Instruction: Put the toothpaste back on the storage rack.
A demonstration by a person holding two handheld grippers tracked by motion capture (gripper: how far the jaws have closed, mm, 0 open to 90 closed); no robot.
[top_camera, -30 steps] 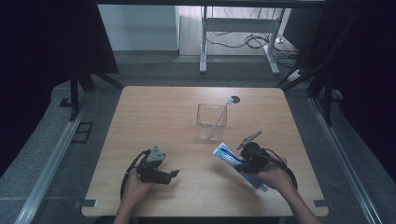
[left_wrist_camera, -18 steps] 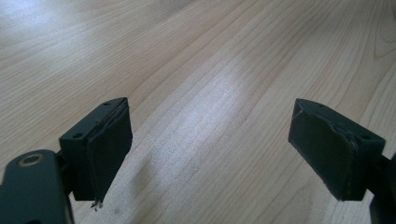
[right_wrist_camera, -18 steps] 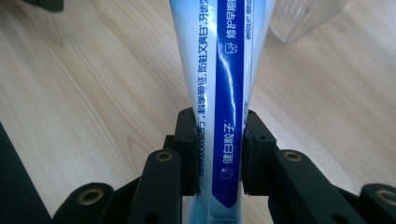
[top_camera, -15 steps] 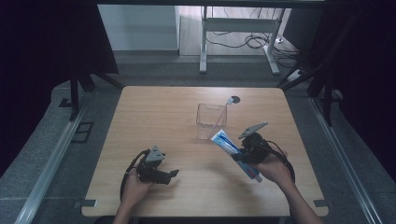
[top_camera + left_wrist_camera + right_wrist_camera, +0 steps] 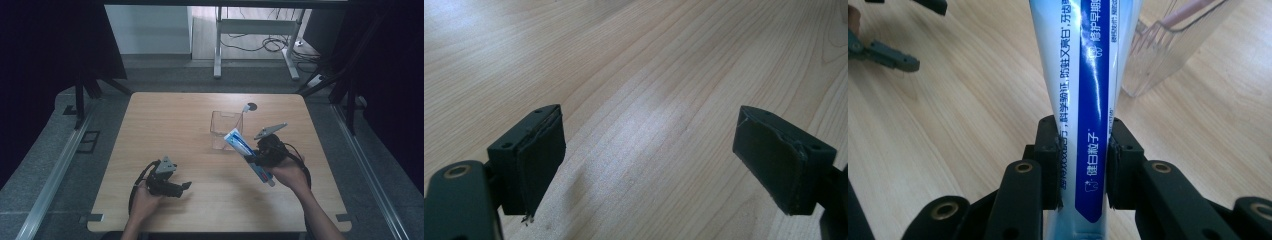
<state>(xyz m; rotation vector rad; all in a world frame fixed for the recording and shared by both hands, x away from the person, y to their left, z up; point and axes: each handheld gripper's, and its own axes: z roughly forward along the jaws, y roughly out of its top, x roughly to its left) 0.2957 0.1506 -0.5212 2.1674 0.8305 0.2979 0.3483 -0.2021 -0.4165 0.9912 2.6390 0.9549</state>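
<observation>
A white and blue toothpaste tube (image 5: 248,153) (image 5: 1083,100) is clamped between the jaws of my right gripper (image 5: 259,156) (image 5: 1082,165), lifted off the table with its flat end tilted toward a clear plastic cup (image 5: 226,129) (image 5: 1168,50). The cup stands upright at the table's middle, and something pink lies inside it in the right gripper view. My left gripper (image 5: 182,187) (image 5: 649,160) rests low over the wooden tabletop (image 5: 170,130) at the front left, its jaws wide apart with bare wood between them.
A small round grommet (image 5: 251,106) sits in the table near its far edge, behind the cup. Dark curtains flank both sides. A metal frame and cables (image 5: 260,42) stand on the floor beyond the table.
My right gripper has risen and moved toward the cup, carrying the toothpaste tube. The left gripper has stayed where it was.
</observation>
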